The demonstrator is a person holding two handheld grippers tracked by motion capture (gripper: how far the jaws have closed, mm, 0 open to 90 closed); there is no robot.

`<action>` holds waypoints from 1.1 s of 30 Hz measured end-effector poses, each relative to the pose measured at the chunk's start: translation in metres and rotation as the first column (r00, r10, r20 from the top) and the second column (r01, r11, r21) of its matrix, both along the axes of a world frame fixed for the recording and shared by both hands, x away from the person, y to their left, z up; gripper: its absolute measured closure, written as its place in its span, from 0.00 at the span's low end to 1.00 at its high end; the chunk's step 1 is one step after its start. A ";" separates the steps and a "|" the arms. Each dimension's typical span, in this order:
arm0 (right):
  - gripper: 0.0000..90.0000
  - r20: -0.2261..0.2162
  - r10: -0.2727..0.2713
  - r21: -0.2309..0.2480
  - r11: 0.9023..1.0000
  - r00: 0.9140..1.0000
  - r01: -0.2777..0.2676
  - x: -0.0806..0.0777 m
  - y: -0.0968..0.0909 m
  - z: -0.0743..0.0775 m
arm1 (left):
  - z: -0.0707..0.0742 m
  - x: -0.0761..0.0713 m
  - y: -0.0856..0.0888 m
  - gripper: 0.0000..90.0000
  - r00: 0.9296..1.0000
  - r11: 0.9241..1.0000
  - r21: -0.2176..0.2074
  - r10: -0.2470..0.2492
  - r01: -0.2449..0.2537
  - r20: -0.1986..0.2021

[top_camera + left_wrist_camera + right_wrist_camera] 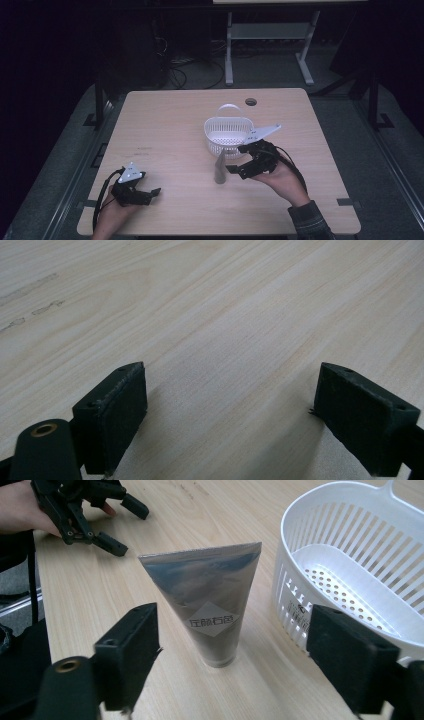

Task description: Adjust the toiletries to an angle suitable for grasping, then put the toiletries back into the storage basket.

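A silvery grey tube (219,170) stands upright on its cap near the middle of the table, just in front of a white slotted basket (220,145). My right gripper (236,160) sits just right of the tube and is open. In the right gripper view the tube (210,605) stands free ahead of my right gripper (235,650), with a gap on either side and neither pad touching it. The basket (295,600) is to its right and holds nothing. My left gripper (150,184) rests at the front left, open (230,405) over bare wood.
The light wooden table (175,125) has a round cable hole (251,102) at its far edge, behind the basket. The left hand with its gripper (90,510) shows far off in the right gripper view. Table legs and cables lie on the floor beyond.
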State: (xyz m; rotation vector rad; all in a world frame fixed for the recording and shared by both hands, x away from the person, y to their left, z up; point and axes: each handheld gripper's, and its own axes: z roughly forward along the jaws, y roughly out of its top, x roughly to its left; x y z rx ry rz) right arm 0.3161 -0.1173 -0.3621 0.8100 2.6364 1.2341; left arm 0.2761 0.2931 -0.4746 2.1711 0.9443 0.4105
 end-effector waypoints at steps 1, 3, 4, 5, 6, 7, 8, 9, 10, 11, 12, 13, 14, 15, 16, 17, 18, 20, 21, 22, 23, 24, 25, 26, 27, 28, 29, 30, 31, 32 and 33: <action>0.21 0.000 0.000 0.000 1.000 1.000 0.000 0.000 0.000 0.000 | 0.000 0.000 0.000 0.14 1.000 1.000 0.000 0.000 0.000 0.000; 0.17 -0.003 0.000 -0.015 1.000 1.000 0.000 0.001 0.002 0.004 | 0.000 0.000 0.000 0.14 1.000 1.000 0.000 -0.001 0.001 -0.002; 0.16 -0.001 -0.001 -0.017 1.000 1.000 0.001 0.001 0.003 0.005 | 0.000 0.000 0.000 0.14 1.000 1.000 -0.001 -0.001 0.000 -0.004; 0.16 -0.001 -0.001 -0.017 1.000 1.000 0.001 0.001 0.003 0.005 | 0.000 0.000 0.000 0.14 1.000 1.000 -0.001 -0.001 0.000 -0.004; 0.15 0.005 0.006 -0.022 1.000 1.000 -0.006 0.002 0.005 0.008 | 0.000 0.000 0.000 0.14 1.000 1.000 -0.002 0.000 0.000 -0.004; 0.15 0.005 0.006 -0.022 1.000 1.000 -0.006 0.002 0.005 0.008 | 0.000 0.000 0.000 0.14 1.000 1.000 -0.002 0.000 0.000 -0.004; 0.15 0.002 0.008 -0.021 1.000 1.000 -0.008 0.003 0.007 0.011 | 0.000 0.000 0.000 0.14 1.000 1.000 -0.001 0.000 0.000 -0.004; 0.15 0.002 0.008 -0.021 1.000 1.000 -0.008 0.003 0.007 0.011 | 0.000 0.000 0.000 0.14 1.000 1.000 -0.001 0.000 0.000 -0.004; 0.14 0.000 0.011 -0.024 1.000 1.000 -0.011 0.004 0.008 0.012 | 0.000 0.000 0.000 0.14 1.000 1.000 -0.002 0.000 0.000 -0.004; 0.13 0.000 0.015 -0.031 0.999 1.000 -0.015 0.005 0.011 0.015 | 0.000 0.000 0.000 0.14 1.000 1.000 -0.002 0.000 0.000 -0.004; 0.13 -0.002 0.016 -0.035 0.999 1.000 -0.016 0.006 0.012 0.016 | 0.000 0.000 0.000 0.14 1.000 1.000 -0.001 0.000 0.000 -0.004; 0.13 -0.002 0.016 -0.035 0.999 1.000 -0.016 0.006 0.012 0.016 | 0.000 0.000 0.000 0.14 1.000 1.000 -0.001 0.000 0.000 -0.004; 0.12 -0.004 0.022 -0.044 0.999 1.000 -0.022 0.008 0.016 0.017 | 0.000 0.000 0.000 0.14 1.000 1.000 -0.001 0.000 0.000 -0.004; 0.12 -0.004 0.022 -0.044 0.999 1.000 -0.022 0.008 0.016 0.017 | 0.000 0.000 0.000 0.14 1.000 1.000 -0.001 0.000 0.000 -0.004; 0.11 -0.003 0.029 -0.061 0.998 1.000 -0.029 0.009 0.019 0.019 | 0.000 0.000 0.000 0.14 1.000 1.000 0.001 -0.001 0.001 -0.002; 0.11 -0.003 0.029 -0.061 0.998 1.000 -0.029 0.009 0.019 0.019 | 0.000 0.000 0.000 0.14 1.000 1.000 0.001 -0.001 0.001 -0.002; 0.10 -0.011 0.031 -0.069 0.997 0.999 -0.032 0.010 0.022 0.021 | 0.000 0.000 0.000 0.14 1.000 1.000 0.000 -0.001 0.001 -0.002; 0.10 -0.011 0.041 -0.077 0.996 0.999 -0.042 0.011 0.025 0.023 | 0.000 0.000 0.000 0.14 1.000 1.000 0.001 -0.001 0.001 -0.002; 0.10 -0.011 0.041 -0.077 0.996 0.999 -0.042 0.011 0.025 0.023 | 0.000 0.000 0.000 0.14 1.000 1.000 0.001 -0.001 0.001 -0.002; 0.09 -0.013 0.047 -0.085 0.995 0.999 -0.048 0.013 0.027 0.024 | 0.000 0.000 0.000 0.14 1.000 1.000 0.001 -0.001 0.001 -0.002; 0.09 -0.013 0.047 -0.085 0.995 0.999 -0.048 0.013 0.027 0.024 | 0.000 0.000 0.000 0.14 1.000 1.000 0.001 -0.001 0.001 -0.002; 0.09 -0.014 0.048 -0.092 0.995 0.999 -0.049 0.014 0.029 0.024 | 0.000 0.000 0.000 0.14 1.000 1.000 0.000 -0.001 0.001 -0.002; 0.09 -0.015 0.052 -0.096 0.994 0.999 -0.053 0.014 0.031 0.023 | 0.000 0.000 0.000 0.14 1.000 1.000 0.001 -0.001 0.001 -0.002; 0.09 -0.022 0.057 -0.103 0.993 0.998 -0.059 0.015 0.034 0.023 | 0.000 0.000 0.000 0.14 1.000 1.000 0.000 -0.001 0.001 -0.002; 0.09 -0.020 0.060 -0.110 0.992 0.998 -0.062 0.016 0.035 0.022 | 0.000 0.000 0.000 0.14 1.000 1.000 0.000 -0.001 0.001 -0.002; 0.09 -0.028 0.058 -0.113 0.992 0.998 -0.061 0.017 0.037 0.021 | 0.000 0.000 0.000 0.14 1.000 1.000 0.000 -0.001 0.001 -0.002; 0.09 -0.028 0.058 -0.113 0.992 0.998 -0.061 0.017 0.037 0.021 | 0.000 0.000 0.000 0.14 1.000 1.000 0.000 -0.001 0.001 -0.002; 0.09 -0.031 0.056 -0.115 0.992 0.998 -0.059 0.017 0.038 0.021 | 0.000 0.000 0.000 0.14 1.000 1.000 0.000 -0.001 0.001 -0.001; 0.09 -0.038 0.058 -0.119 0.991 0.998 -0.062 0.018 0.040 0.020 | 0.000 0.000 0.000 0.14 1.000 1.000 -0.001 0.000 0.000 -0.001; 0.09 -0.044 0.062 -0.125 0.990 0.997 -0.067 0.018 0.044 0.019 | 0.000 0.000 0.000 0.14 1.000 1.000 0.000 0.000 0.000 -0.001; 0.09 -0.044 0.062 -0.125 0.990 0.997 -0.067 0.018 0.044 0.019 | 0.000 0.000 0.000 0.14 1.000 1.000 0.000 0.000 0.000 -0.001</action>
